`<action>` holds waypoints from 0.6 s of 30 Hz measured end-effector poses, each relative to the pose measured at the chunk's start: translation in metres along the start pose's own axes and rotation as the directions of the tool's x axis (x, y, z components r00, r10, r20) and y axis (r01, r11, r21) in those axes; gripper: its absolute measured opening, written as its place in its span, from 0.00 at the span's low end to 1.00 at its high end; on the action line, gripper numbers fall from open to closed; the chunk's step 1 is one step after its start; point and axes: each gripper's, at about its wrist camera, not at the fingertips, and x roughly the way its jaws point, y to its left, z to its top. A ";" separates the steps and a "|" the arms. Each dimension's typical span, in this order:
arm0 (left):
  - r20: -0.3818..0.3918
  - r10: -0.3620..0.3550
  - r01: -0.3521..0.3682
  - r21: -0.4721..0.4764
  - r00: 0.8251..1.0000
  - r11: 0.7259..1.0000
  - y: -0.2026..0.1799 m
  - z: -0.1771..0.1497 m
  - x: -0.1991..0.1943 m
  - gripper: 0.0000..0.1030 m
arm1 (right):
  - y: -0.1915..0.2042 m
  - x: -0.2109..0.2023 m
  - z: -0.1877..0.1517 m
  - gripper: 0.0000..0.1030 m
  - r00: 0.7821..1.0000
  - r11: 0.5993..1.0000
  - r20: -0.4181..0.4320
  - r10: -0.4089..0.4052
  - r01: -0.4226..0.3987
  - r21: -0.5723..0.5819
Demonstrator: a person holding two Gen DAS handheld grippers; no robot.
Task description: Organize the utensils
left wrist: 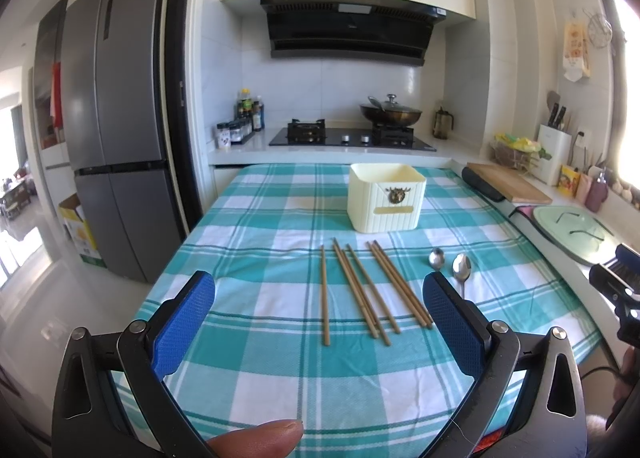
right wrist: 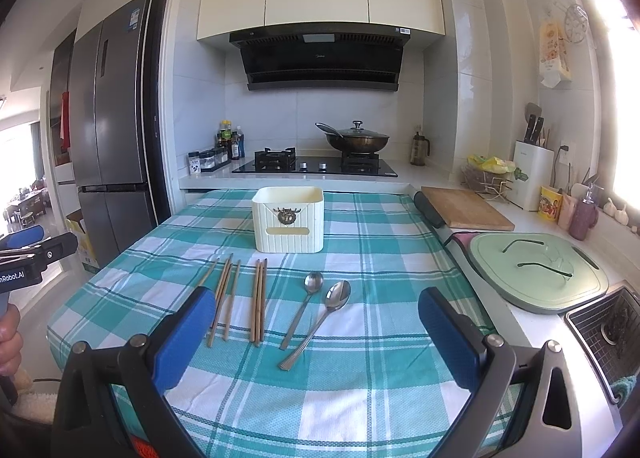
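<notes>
Nothing's picked up yet: chopsticks (left wrist: 362, 292) and two spoons (right wrist: 320, 310) lie loose on the tabletop (left wrist: 280, 378), near side of the cream bin (left wrist: 386, 196). Your left gripper (left wrist: 320, 322) and right gripper (right wrist: 316, 334) hover level, both spread wide and empty. Next, I'd drop onto a utensil and pinch.

A cream ribbed holder box (right wrist: 288, 224) stands upright and open-topped on the teal-and-white checked cloth, a brown emblem and a label slot on its front. Just in front of it lie 6 brown wooden chopsticks (left wrist: 360, 292), flat and roughly parallel: 1 alone, then 3 close together, then 2 touching. Beside them rest 2 steel spoons (right wrist: 316, 314), bowls up and toward the box, handles angled away, near each other but apart.
</notes>
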 end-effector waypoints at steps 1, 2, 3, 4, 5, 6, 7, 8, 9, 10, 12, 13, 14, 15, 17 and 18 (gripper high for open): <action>0.000 0.001 -0.001 0.000 1.000 1.000 -0.001 0.000 0.001 1.00 | 0.000 0.000 0.000 1.00 1.000 1.000 -0.001 0.001 -0.001 0.000; 0.000 0.000 0.000 0.000 1.000 1.000 -0.001 0.000 0.001 1.00 | 0.000 0.000 0.000 1.00 1.000 1.000 -0.001 0.000 0.000 0.000; 0.000 0.000 0.000 0.000 1.000 1.000 -0.001 0.000 0.001 1.00 | 0.000 0.000 0.000 1.00 1.000 1.000 0.000 0.000 0.000 -0.001; -0.001 0.000 0.000 0.000 1.000 1.000 -0.001 0.000 0.001 1.00 | 0.001 0.000 0.000 1.00 1.000 1.000 0.000 -0.001 0.001 -0.003; 0.000 0.001 -0.001 0.000 1.000 1.000 -0.001 0.000 0.001 1.00 | 0.001 0.000 0.000 1.00 1.000 1.000 0.000 -0.002 0.002 -0.004; 0.000 0.000 0.000 -0.001 1.000 1.000 -0.001 0.000 0.001 1.00 | 0.002 0.000 0.000 1.00 1.000 1.000 0.000 -0.003 0.003 -0.005; 0.000 0.000 0.000 -0.001 1.000 1.000 -0.001 0.000 0.001 1.00 | 0.001 0.000 0.001 1.00 1.000 1.000 0.000 -0.002 0.002 -0.004; 0.000 0.000 0.000 -0.002 1.000 1.000 -0.001 0.000 0.001 1.00 | 0.001 0.000 0.000 1.00 1.000 1.000 0.000 -0.001 0.001 -0.003; 0.000 0.001 -0.001 -0.002 1.000 1.000 -0.001 0.000 0.001 1.00 | 0.001 0.000 0.001 1.00 1.000 1.000 0.000 -0.001 0.001 -0.004; -0.001 0.001 -0.001 -0.002 1.000 1.000 -0.001 0.000 0.001 1.00 | 0.001 0.000 0.000 1.00 1.000 1.000 0.000 -0.002 0.002 -0.004; -0.001 0.000 0.000 -0.002 1.000 1.000 -0.001 0.000 0.001 1.00 | 0.002 0.000 0.000 1.00 1.000 1.000 0.002 -0.003 0.003 -0.007; 0.000 0.000 0.000 -0.002 1.000 1.000 -0.001 0.000 0.001 1.00 | 0.002 -0.001 0.000 1.00 1.000 1.000 0.002 -0.003 0.003 -0.008; 0.000 0.001 -0.001 -0.003 1.000 1.000 -0.002 0.000 0.000 1.00 | 0.003 -0.001 0.000 1.00 1.000 1.000 0.002 -0.003 0.003 -0.009; 0.000 0.000 0.000 -0.003 1.000 1.000 -0.002 -0.001 0.000 1.00 | 0.003 -0.001 0.000 1.00 1.000 1.000 0.002 -0.003 0.003 -0.010; 0.001 0.000 0.000 -0.003 1.000 1.000 -0.002 0.000 0.000 1.00 | 0.002 -0.001 0.000 1.00 1.000 1.000 0.002 -0.003 0.003 -0.009; 0.000 0.000 0.000 -0.003 1.000 1.000 -0.001 0.000 0.000 1.00 | 0.003 -0.001 0.000 1.00 1.000 1.000 0.003 -0.002 0.002 -0.009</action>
